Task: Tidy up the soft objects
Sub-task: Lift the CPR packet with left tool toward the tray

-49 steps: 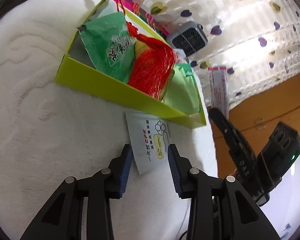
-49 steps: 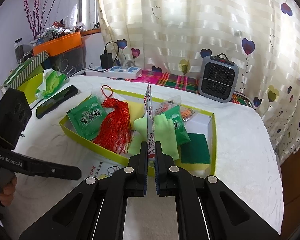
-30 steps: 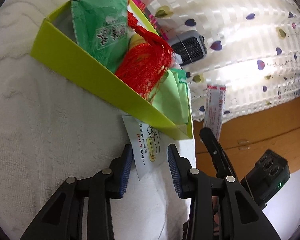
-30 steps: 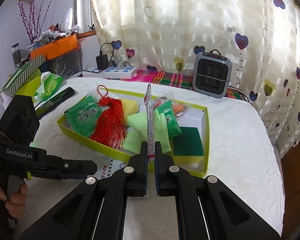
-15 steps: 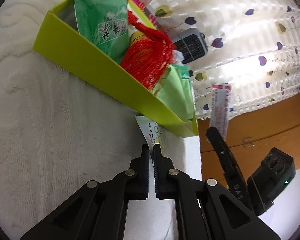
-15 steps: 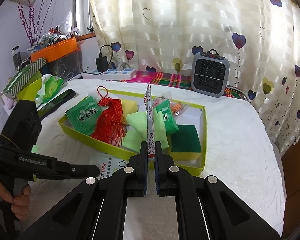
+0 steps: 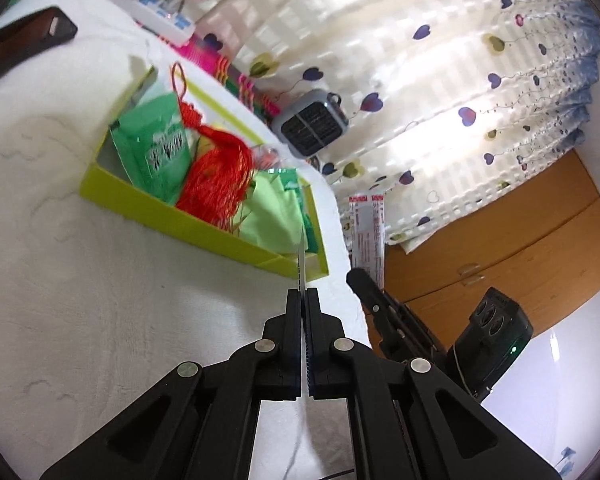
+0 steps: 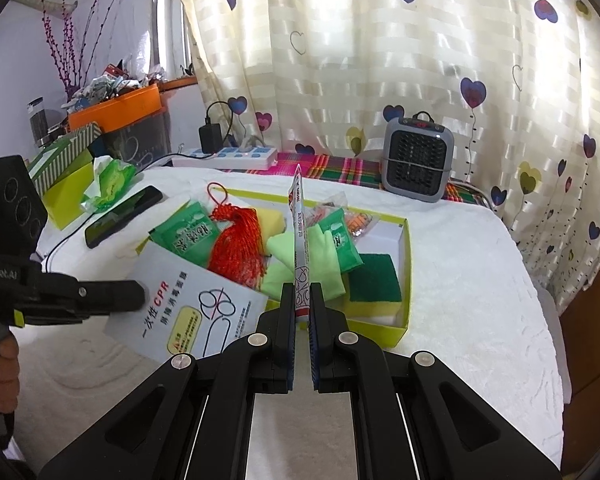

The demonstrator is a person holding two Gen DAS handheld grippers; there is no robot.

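Left gripper (image 8: 138,300), jaws pinched on white CPR packet (image 8: 188,304) held just above yellow-green tray (image 8: 406,280) near wall; right gripper (image 8: 302,300) clamps upright sachet (image 8: 298,216), tray ahead.

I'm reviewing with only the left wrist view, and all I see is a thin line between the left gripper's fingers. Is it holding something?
Observer: Yes. In the right wrist view the left gripper is shut on a flat white packet printed "CPR". Its jaws have just been closing on it.
Operator: Is the right gripper actually gripping that strip?
Observer: Yes. The right gripper is shut on a narrow strip packet, which stands upright in front of the yellow-green tray.
Operator: What's the dark green sliver at the tray's end?
Observer: A green-topped yellow sponge, lying in that corner.
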